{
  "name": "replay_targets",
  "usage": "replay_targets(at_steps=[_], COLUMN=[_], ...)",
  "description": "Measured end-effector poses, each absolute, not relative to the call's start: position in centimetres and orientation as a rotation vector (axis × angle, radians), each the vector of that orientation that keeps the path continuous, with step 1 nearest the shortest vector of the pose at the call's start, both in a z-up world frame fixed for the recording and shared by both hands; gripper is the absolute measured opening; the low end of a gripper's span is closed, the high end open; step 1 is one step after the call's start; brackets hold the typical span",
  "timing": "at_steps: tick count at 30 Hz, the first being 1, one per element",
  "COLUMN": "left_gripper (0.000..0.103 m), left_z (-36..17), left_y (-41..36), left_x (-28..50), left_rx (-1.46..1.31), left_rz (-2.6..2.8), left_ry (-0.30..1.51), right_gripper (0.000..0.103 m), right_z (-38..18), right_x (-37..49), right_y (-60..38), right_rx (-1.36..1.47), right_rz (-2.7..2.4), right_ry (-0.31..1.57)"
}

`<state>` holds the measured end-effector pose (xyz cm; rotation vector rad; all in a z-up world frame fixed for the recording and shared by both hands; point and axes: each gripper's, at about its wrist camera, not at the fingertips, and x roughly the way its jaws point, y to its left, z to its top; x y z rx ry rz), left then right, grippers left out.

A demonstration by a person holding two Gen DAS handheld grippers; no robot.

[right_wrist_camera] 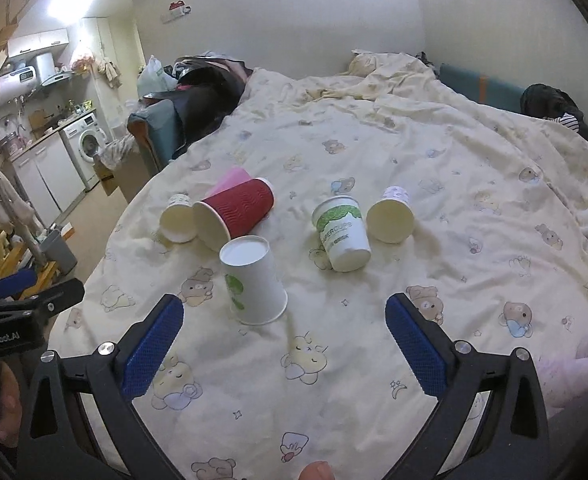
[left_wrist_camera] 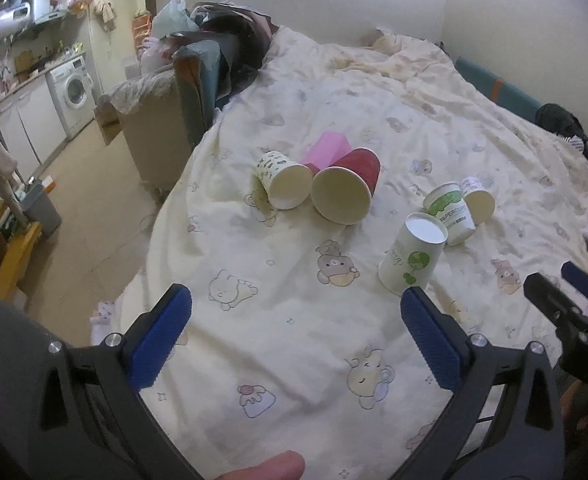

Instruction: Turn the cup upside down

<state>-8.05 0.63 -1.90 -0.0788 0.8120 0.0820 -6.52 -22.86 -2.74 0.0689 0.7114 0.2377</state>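
Paper cups lie scattered mid-bed, one white cup [right_wrist_camera: 252, 280] already inverted; both claws [left_wrist_camera: 296, 340] [right_wrist_camera: 283, 340] gape empty, so approach the red cup [right_wrist_camera: 233, 213] sideways, gripping gently near its rim.

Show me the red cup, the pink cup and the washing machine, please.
red cup [right_wrist_camera: 242, 205], right wrist view, on its ribbed side wall.
pink cup [left_wrist_camera: 326, 150], left wrist view, on its side wall.
washing machine [left_wrist_camera: 73, 89], left wrist view, on its round door.
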Motion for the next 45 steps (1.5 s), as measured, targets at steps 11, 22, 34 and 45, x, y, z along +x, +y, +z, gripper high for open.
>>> replay_targets(at_steps=[11,22,34,45], left_gripper=[0.103,0.103,0.103,0.103], left_z=[-2.03,-1.89,-1.91,-1.62], left_y=[0.19,0.15,0.28,0.29], left_x=[-8.14,-8.21,-8.04,-8.05], left_rx=[-0.076,-0.079,-0.077,-0.076], left_rz=[0.059,0.062,0.065,0.061], left_ry=[0.822,0.812,0.822,0.814], right_gripper=[0.103,0.103,0.103,0.103], right_z=[-2.44,-2.22,-2.21,-2.17], right_x=[-6.82,-6.86,-6.86,-6.90], right_y=[-22.71,-22.51,-22.47,-22.43], right_rx=[0.063,0.064,0.064,0.064], right_rz=[0.244,0.249,0.249,0.249], right_ry=[0.701,0.699,0.699,0.698])
